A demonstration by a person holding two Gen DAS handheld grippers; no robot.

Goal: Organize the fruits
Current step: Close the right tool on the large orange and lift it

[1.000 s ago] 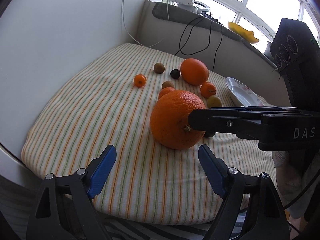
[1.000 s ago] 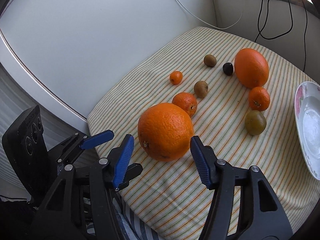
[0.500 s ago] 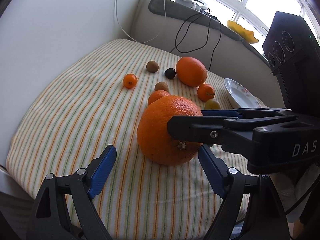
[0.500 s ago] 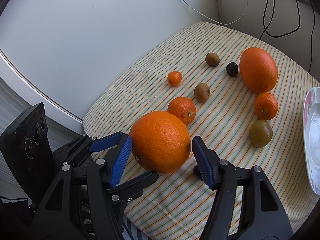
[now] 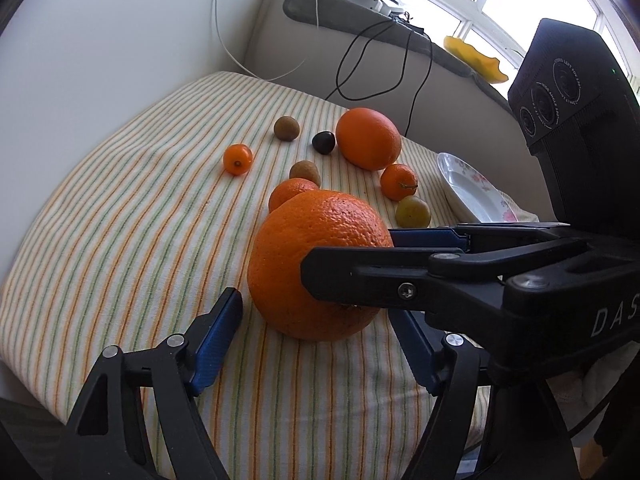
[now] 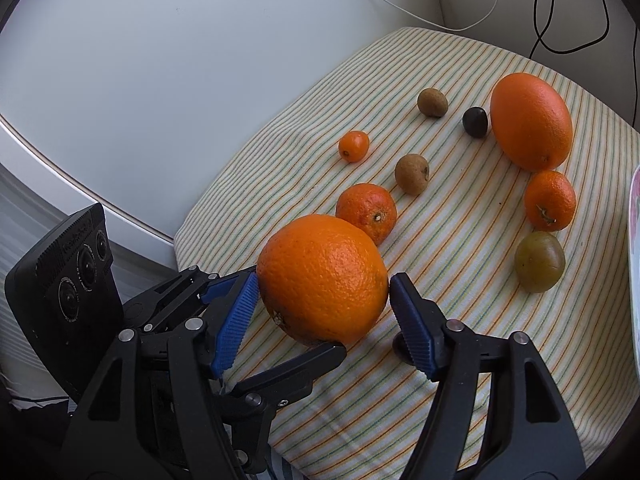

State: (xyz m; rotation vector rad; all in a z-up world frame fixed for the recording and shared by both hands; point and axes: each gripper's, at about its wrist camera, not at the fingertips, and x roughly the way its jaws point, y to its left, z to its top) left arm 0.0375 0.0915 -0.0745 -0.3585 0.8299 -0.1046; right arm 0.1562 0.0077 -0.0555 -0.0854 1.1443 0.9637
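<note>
Nearest me, the big orange (image 6: pixel 322 278) sits on the striped cloth (image 5: pixel 120 240) between both sets of jaws. My right gripper (image 6: pixel 322 312) brackets it, jaws opening, pads barely touching its sides; my left gripper (image 5: pixel 316 340) straddles it loosely while closing. It's nearly round, stem scar facing low toward me. Beyond lie smaller fruits, then the plate (image 5: pixel 468 192), probably their destination.

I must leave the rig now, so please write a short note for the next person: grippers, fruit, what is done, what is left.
Left hand-held gripper: closing, big orange between its fingers, visible pad not touching.
Right hand-held gripper: opening, pads at the same orange's sides.
The other fruits lie loose on the striped cloth; the plate holds no fruit.
Done: nothing sorted. Left: all the fruit.
</note>
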